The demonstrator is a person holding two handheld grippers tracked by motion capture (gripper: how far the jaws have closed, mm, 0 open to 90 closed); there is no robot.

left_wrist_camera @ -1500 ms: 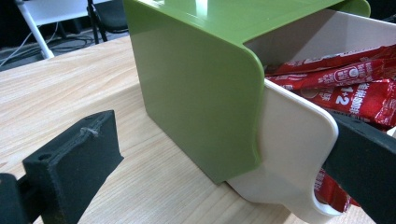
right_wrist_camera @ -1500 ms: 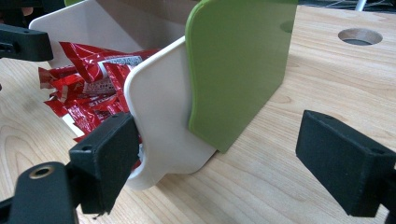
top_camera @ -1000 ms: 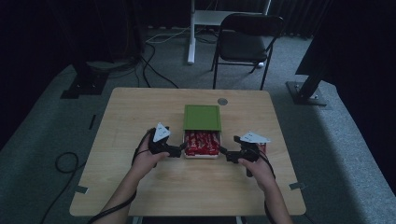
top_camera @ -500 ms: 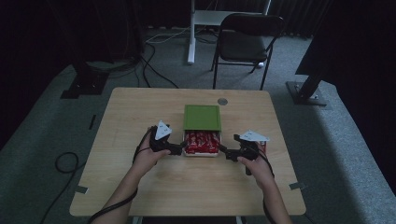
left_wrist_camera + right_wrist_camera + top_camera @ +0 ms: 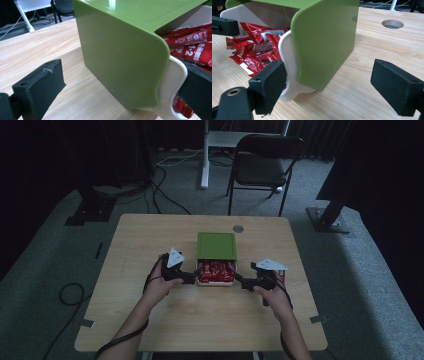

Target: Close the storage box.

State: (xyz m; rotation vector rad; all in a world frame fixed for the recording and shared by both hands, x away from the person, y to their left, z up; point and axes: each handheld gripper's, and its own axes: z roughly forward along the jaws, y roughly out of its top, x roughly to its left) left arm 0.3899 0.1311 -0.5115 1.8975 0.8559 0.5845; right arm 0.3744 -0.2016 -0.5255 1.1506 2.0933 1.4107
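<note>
A green cover [image 5: 216, 245] lies mid-table with a white drawer [image 5: 216, 283] slid out of it toward me, full of red packets [image 5: 215, 271]. My left gripper [image 5: 192, 277] is at the drawer's left side and my right gripper [image 5: 240, 281] at its right side. In the left gripper view the left gripper [image 5: 117, 87] is open, its jaws astride the cover's corner [image 5: 120, 55] and the drawer's white tab [image 5: 176, 75], beside the packets [image 5: 195, 50]. The right gripper [image 5: 332, 85] is open too, straddling the cover [image 5: 327, 37] and the drawer's white tab [image 5: 287, 52] by the packets [image 5: 254, 55].
The wooden table [image 5: 150, 235] has a round cable hole [image 5: 238, 228] behind the cover, also seen as the hole [image 5: 392, 24]. Beyond the table stand a black chair [image 5: 265, 165], a white desk leg [image 5: 205, 160] and black stand bases [image 5: 90, 207].
Both grippers have crept slightly away from me alongside the drawer. The cover and drawer look unmoved.
</note>
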